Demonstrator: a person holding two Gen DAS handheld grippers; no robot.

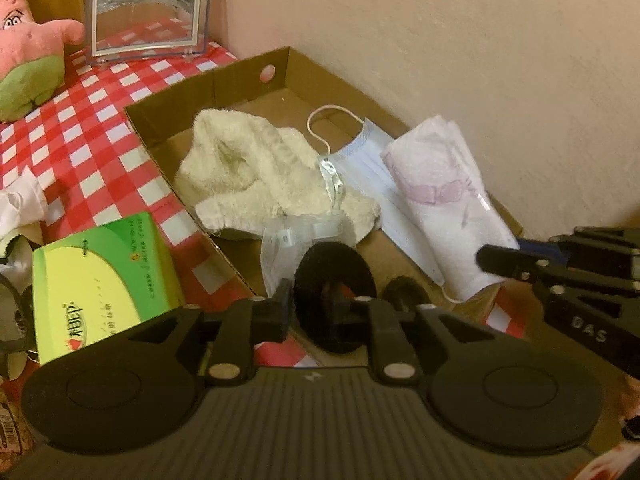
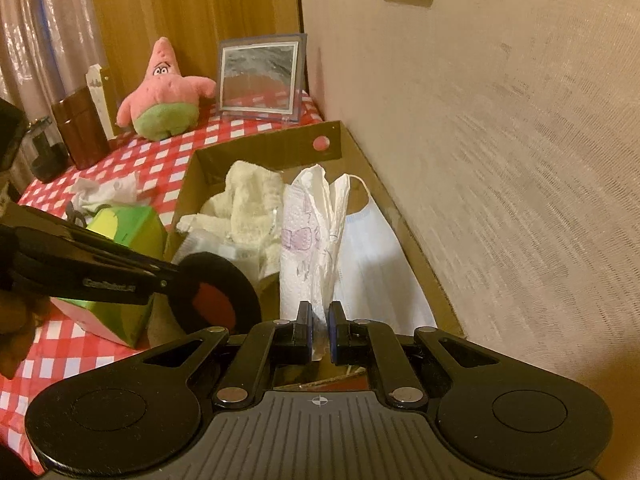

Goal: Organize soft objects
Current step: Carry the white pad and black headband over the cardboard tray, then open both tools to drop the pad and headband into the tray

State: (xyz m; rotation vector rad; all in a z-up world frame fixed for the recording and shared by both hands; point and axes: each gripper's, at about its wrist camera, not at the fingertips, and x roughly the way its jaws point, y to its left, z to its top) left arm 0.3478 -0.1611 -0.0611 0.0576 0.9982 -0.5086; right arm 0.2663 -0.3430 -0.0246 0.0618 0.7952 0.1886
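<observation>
Lowering soft things into the cardboard box [image 1: 248, 80] on the table: the left tool [image 1: 316, 304], narrowly parted, straddles a black foam ring [image 1: 340, 264]; the right tool [image 2: 320, 320] pinches a folded tissue pack [image 2: 308, 240]. Release each only once it rests inside.

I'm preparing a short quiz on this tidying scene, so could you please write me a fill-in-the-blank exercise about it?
1. The right gripper is pinching a white ____ printed with purple drawings.
2. The black foam ring is at the ____ gripper's fingers.
3. The blue face mask lies inside the ____ box.
4. The pink star plush sits on a red-and-white ____ tablecloth.

Missing words: paper napkin; left; cardboard; checked
</observation>
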